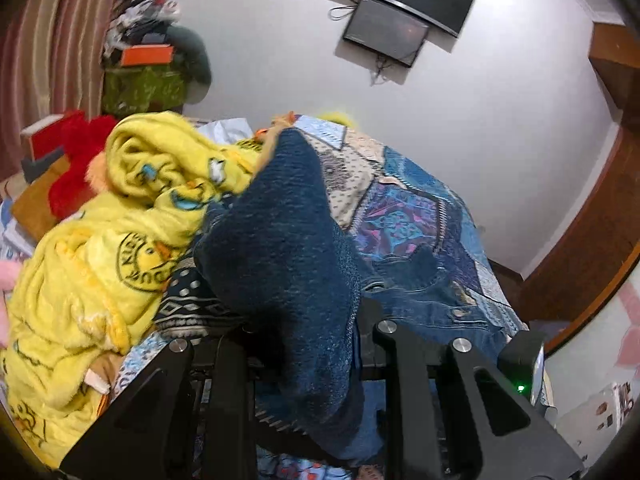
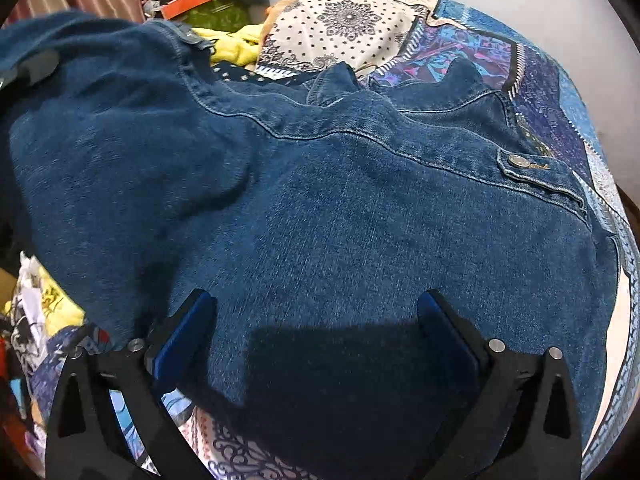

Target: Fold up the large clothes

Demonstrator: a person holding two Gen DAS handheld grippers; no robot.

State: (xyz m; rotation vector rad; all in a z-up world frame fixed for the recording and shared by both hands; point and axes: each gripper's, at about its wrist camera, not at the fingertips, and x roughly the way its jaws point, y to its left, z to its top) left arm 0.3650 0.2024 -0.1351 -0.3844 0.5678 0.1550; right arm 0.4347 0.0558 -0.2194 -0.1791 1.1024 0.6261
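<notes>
Left gripper (image 1: pixel 296 320) pinches a fold of the denim jacket (image 2: pixel 320 208). Right gripper (image 2: pixel 316 320) is spread wide above the jacket, holding nothing.

We see a dark blue denim jacket (image 2: pixel 320 200) spread back-up beneath and between our wide right jaws, collar at its far end. One bunched sleeve (image 1: pixel 288 240) rises from between our left jaws, pinched there and lifted.
</notes>
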